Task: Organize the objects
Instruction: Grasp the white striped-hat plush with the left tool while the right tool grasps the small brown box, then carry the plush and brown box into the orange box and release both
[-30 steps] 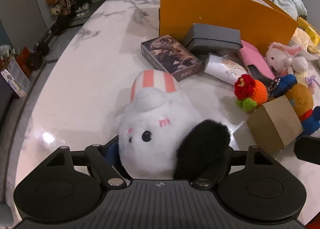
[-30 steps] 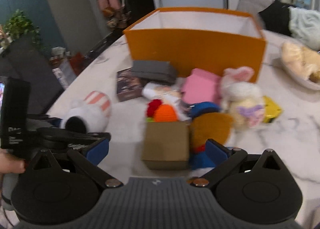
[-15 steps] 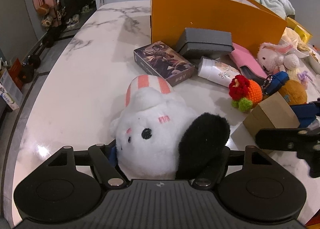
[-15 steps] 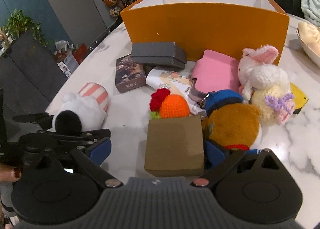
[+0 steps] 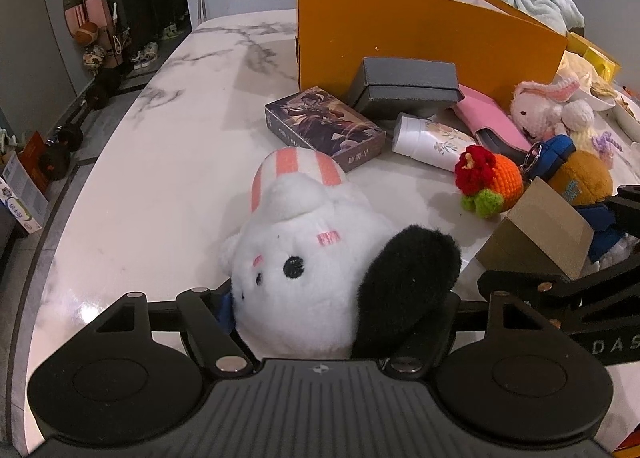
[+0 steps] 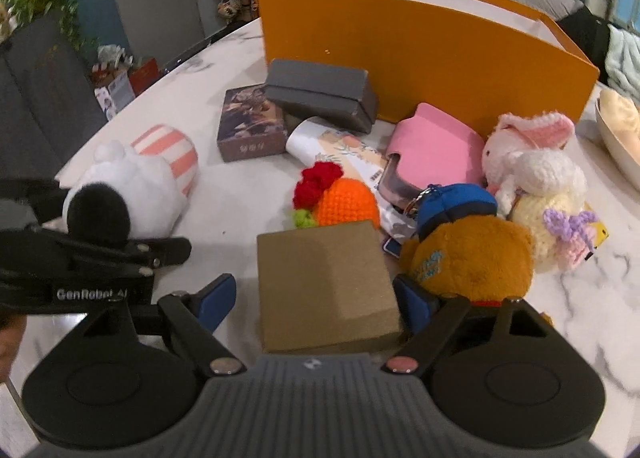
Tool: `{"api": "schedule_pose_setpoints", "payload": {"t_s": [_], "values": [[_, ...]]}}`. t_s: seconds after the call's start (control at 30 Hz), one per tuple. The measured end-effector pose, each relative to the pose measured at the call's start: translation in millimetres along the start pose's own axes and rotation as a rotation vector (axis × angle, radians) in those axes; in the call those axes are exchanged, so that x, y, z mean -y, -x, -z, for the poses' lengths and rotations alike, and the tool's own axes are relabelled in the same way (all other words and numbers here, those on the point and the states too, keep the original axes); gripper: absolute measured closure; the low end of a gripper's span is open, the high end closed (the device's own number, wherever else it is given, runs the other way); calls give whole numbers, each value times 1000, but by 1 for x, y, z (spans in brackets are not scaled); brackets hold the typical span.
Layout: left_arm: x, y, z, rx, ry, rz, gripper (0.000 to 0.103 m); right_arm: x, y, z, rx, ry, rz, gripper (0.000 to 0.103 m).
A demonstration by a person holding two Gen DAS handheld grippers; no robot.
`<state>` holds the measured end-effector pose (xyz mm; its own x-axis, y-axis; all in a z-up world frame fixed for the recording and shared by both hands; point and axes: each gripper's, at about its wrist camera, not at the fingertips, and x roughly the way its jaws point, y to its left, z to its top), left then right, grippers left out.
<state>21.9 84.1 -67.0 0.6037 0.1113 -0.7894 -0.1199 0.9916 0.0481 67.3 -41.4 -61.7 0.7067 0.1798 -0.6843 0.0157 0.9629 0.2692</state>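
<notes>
A white plush dog (image 5: 312,250) with a black ear and a pink-striped end lies on the marble table (image 5: 160,178). My left gripper (image 5: 332,306) is shut on its head, and the right finger is hidden behind the ear. A brown cardboard box (image 6: 324,278) sits between the jaws of my right gripper (image 6: 316,294), which are closing. The right pad touches the box, while the left pad stands clear of it. In the left wrist view the box (image 5: 540,230) has the right gripper (image 5: 560,286) around it. An open orange box (image 6: 420,58) stands behind.
A grey case (image 6: 320,94), a printed card box (image 6: 252,130), a white tube (image 6: 336,146), a pink pouch (image 6: 436,146), an orange crochet toy (image 6: 340,202), a brown plush with blue cap (image 6: 468,254) and a crochet bunny (image 6: 536,178) crowd the space before the orange box. The table edge runs along the left.
My right gripper has come forward and down over the brown box with its jaws narrowing, and it now shows in the left wrist view. My left gripper has tightened on the plush without moving.
</notes>
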Motion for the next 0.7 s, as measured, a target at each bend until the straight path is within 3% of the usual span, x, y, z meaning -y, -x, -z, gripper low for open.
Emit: {"api": "schedule_pose_setpoints", "payload": {"t_s": [0.1, 0.2, 0.3, 0.47, 0.7], "values": [[0, 0, 1, 5, 2, -2, 18, -3, -1, 3, 16, 29, 21, 21], [-1, 1, 2, 7, 1, -5, 21, -9, -1, 8, 21, 92, 89, 38], [0, 3, 3, 7, 4, -17, 23, -6, 6, 13, 42, 90, 66, 42], [2, 12, 7, 19, 4, -28, 25, 3, 27, 19, 97, 15, -40, 42], [3, 29, 5, 43, 4, -28, 25, 6, 46, 25, 106, -25, -72, 42]]}}
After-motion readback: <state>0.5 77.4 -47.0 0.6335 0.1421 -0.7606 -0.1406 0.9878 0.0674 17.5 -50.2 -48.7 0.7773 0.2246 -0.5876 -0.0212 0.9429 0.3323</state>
